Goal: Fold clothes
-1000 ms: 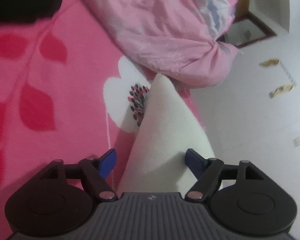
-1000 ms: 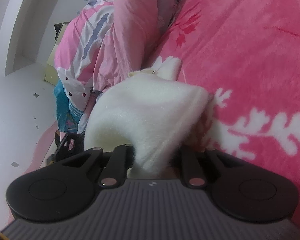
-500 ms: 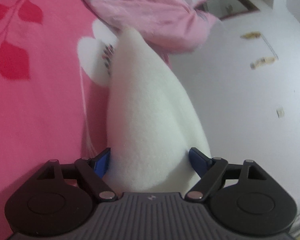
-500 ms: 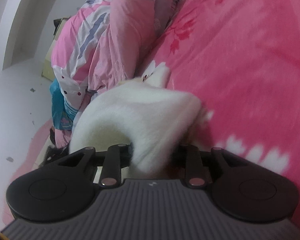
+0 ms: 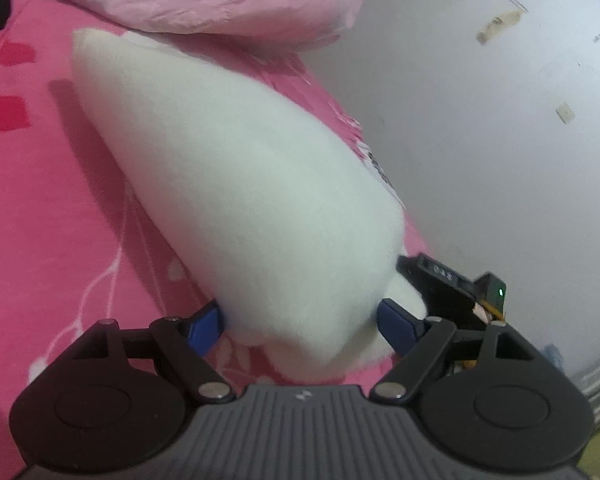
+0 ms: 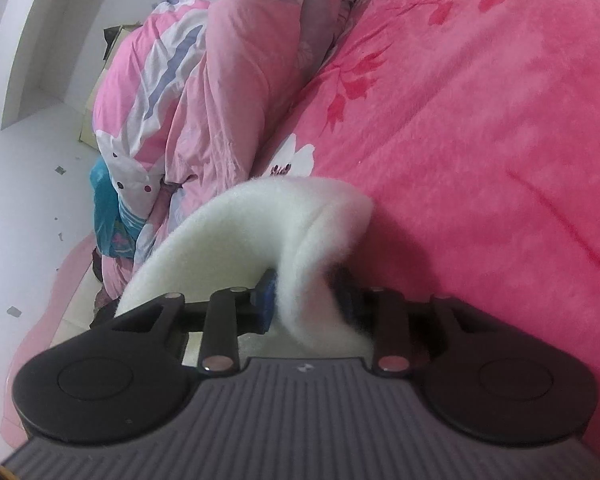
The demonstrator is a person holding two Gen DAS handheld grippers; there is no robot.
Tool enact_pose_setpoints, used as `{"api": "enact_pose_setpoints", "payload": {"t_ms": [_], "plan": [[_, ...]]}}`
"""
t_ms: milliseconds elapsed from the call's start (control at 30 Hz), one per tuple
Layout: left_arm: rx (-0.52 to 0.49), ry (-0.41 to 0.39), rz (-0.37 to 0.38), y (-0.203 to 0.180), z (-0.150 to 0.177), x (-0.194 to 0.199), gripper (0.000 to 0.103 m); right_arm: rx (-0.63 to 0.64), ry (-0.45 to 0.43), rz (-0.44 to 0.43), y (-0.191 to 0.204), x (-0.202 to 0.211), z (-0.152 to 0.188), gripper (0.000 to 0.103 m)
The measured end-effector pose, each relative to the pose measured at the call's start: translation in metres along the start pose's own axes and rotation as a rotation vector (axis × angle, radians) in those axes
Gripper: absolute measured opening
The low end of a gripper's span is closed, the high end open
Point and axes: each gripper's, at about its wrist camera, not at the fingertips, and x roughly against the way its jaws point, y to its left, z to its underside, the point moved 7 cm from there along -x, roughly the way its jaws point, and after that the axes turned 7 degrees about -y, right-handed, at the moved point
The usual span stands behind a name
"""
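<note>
In the left wrist view, the left gripper (image 5: pixel 300 320) fills the bottom of the frame, its blue-tipped fingers (image 5: pixel 206 322) set wide apart with the near end of a white fluffy fleece garment (image 5: pixel 236 184) bulging between them; the cloth touches both tips, but whether they press it cannot be told. Beyond the fingers the garment runs as a thick rolled cone toward the upper left, lifted in the middle and narrowing to a point close under the crumpled pink quilt (image 5: pixel 204 0) at the top. It lies along the right edge of the bright pink plush bedspread (image 5: pixel 40 208), which spreads open and bare across the left half of the frame; to the right the bed drops to a pale floor (image 5: pixel 480 140) with a few scraps. A black device with a green light (image 5: pixel 456 284) sits just behind the right finger. In the right wrist view, the right gripper (image 6: pixel 310 300) has its fingers drawn close and clamped on a fold of the same garment (image 6: pixel 260 232), which arches up and over to the left of the frame. Past it the bedspread (image 6: pixel 480 140) stretches wide and free across the right and upper right, while the quilt (image 6: pixel 220 80) is heaped along the bed's left edge, with floor (image 6: pixel 28 168) beyond at the left.
</note>
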Motion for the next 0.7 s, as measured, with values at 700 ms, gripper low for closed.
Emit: {"api": "enact_pose_setpoints", "payload": {"t_ms": [700], "plan": [[-0.029, -0.111, -0.201, 0.002, 0.007, 0.036, 0.048, 0.094, 0.105, 0.009, 0.043, -0.007, 0.033, 0.026]]}}
